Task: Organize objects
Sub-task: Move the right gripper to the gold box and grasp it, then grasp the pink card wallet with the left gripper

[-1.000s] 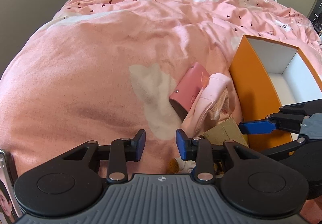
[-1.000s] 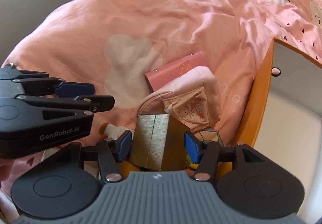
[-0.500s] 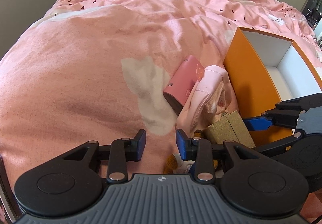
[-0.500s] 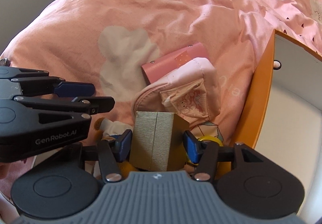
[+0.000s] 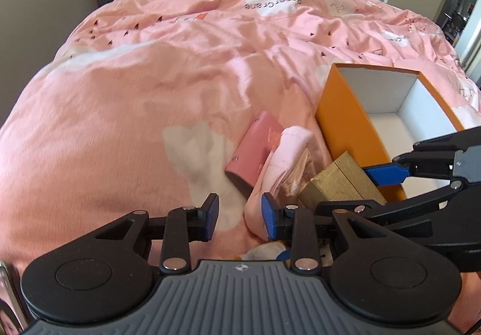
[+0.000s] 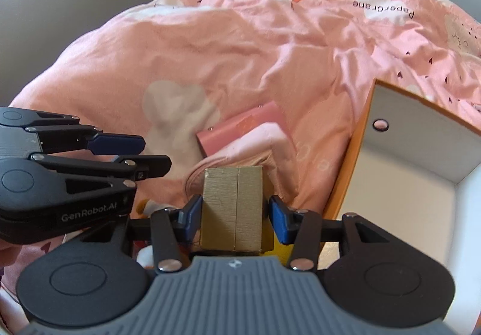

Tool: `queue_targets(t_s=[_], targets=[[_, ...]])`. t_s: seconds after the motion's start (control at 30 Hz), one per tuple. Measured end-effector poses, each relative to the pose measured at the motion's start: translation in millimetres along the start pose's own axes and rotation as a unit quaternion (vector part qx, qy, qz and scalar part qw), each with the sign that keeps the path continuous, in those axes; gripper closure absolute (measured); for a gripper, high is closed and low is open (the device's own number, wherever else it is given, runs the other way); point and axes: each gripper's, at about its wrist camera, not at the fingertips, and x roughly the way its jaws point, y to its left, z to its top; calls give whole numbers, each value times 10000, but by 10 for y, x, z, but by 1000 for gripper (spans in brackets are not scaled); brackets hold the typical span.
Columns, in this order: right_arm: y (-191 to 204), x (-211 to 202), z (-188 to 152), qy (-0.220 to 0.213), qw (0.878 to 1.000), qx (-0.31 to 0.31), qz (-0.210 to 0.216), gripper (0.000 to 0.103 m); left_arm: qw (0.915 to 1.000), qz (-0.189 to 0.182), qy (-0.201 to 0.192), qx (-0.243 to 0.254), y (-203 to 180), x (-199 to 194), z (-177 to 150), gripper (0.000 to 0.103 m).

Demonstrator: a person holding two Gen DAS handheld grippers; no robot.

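Gold-wrapped and stiff, the small box (image 6: 233,208) sat near the bed's (image 6: 240,64) edge beside the orange bin (image 5: 345,121). My right gripper's (image 6: 233,214) jaws had just been closing and now clamped its flat sides; it looked light. My left gripper's (image 5: 239,216) jaws stood apart, empty.

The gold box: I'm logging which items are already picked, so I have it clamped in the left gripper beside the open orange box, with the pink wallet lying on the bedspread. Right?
Wrong gripper. The gold box sits between the pads of the right gripper, whose jaws have just been closing, as the right wrist view shows. The left gripper holds nothing. It is beside the orange box, and the pink wallet lies on the bedspread.
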Motion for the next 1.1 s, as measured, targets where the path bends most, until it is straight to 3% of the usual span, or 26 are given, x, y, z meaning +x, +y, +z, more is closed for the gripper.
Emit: queue_targets(t_s=[0.27,0.47,0.67,0.93,1.1], targets=[[-246,-236,242,-281,9995,129,-89,53,9958,-173,132,891,-89,70,406,66],[-419,-191,388,-220,9996,152,-50,53,9869,-569,679,1348,-75,493,657,66],[-512,-82,433,-236,9994,222,154,53,9767,-650,1136,1700,-44,929,700,66],[-639,-17,445,-243,9984,370,341,53,9705,-1230,1493,1436,51,1327,733,61],[-666,-3,435,-267,9978,430,437,53,9727,-1359,1464,1177,97,1386,708,62]])
